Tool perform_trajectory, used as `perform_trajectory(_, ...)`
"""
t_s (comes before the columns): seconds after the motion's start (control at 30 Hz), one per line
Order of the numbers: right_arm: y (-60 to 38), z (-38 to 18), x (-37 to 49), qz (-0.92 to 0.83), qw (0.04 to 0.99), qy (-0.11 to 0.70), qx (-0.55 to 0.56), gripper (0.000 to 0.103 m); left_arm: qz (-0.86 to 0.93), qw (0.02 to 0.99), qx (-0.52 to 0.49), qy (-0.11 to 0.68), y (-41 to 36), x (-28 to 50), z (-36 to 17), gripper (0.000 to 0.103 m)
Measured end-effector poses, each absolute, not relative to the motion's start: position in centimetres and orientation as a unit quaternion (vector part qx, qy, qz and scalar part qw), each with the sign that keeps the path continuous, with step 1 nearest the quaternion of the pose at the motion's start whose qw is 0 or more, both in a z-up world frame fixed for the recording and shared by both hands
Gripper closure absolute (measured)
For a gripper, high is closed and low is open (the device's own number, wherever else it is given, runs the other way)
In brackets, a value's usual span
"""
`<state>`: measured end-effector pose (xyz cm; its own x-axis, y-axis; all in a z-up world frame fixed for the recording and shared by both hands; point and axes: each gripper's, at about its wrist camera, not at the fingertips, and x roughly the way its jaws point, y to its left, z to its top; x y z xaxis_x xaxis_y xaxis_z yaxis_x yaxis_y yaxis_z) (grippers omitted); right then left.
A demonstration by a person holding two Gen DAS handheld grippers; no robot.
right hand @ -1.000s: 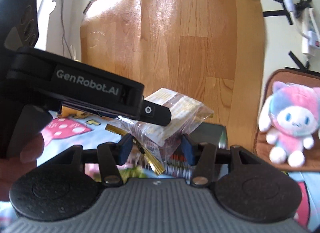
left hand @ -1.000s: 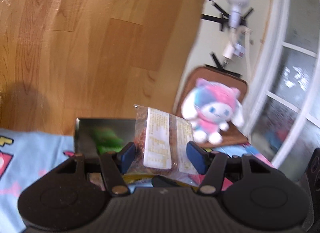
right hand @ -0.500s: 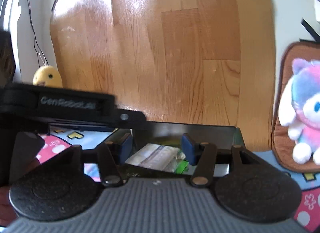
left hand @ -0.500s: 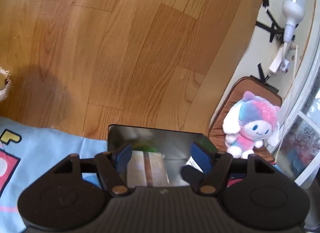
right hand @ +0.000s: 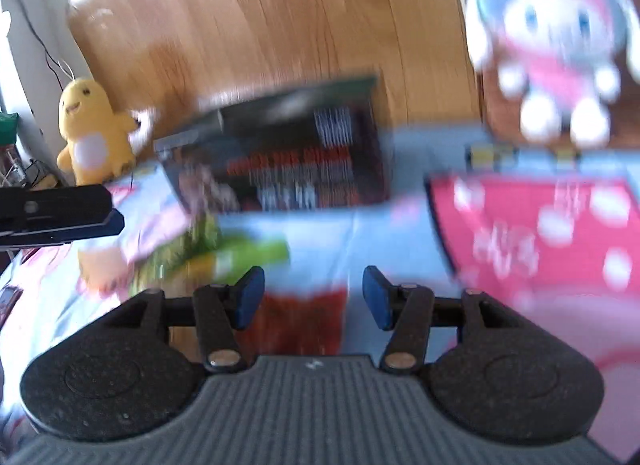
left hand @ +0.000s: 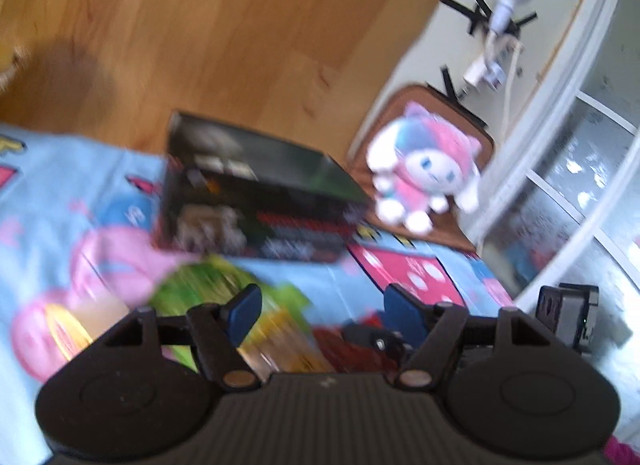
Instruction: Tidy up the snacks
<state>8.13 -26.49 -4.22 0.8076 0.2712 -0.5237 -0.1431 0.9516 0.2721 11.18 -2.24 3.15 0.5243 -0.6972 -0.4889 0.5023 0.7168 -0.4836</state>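
A second ago the left tool (left hand: pixel 324 315) held a clear snack packet over the dark box (left hand: pixel 256 193). Now its jaws stand wide apart with nothing between them, pulled back over the loose snacks: a green packet (left hand: pixel 208 285) left, a red packet (right hand: pixel 304 321) right, both near on the patterned sheet (left hand: pixel 60 201). The right tool (right hand: pixel 314 297) is likewise spread and empty above the red one. The packet presumably lies in the box, further back; I cannot see it.
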Motion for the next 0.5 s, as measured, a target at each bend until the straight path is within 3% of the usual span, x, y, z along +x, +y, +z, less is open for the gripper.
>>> perform_trajectory(0.03,-26.1,-4.1,7.6,0.118,0.944,0.290,0.106,0.055,-0.352,0.858,-0.141,0.347,-2.5,10.7,2.9,0.034)
perform_trajectory(0.23,-26.6,-4.3,3.8,0.133,0.942,0.270,0.150,0.077,-0.365,0.844,-0.134,0.368,-3.2,8.2,1.6,0.034)
perform_trajectory(0.33,-27.7,-4.2,2.6,0.123,0.939,0.257,0.193,0.097,-0.374,0.836,-0.135,0.378,-3.5,7.2,1.2,0.034)
perform_trajectory(0.5,-29.9,-4.7,-0.4,0.091,0.938,0.242,0.232,0.097,-0.390,0.827,-0.117,0.388,-4.8,6.1,0.8,0.034)
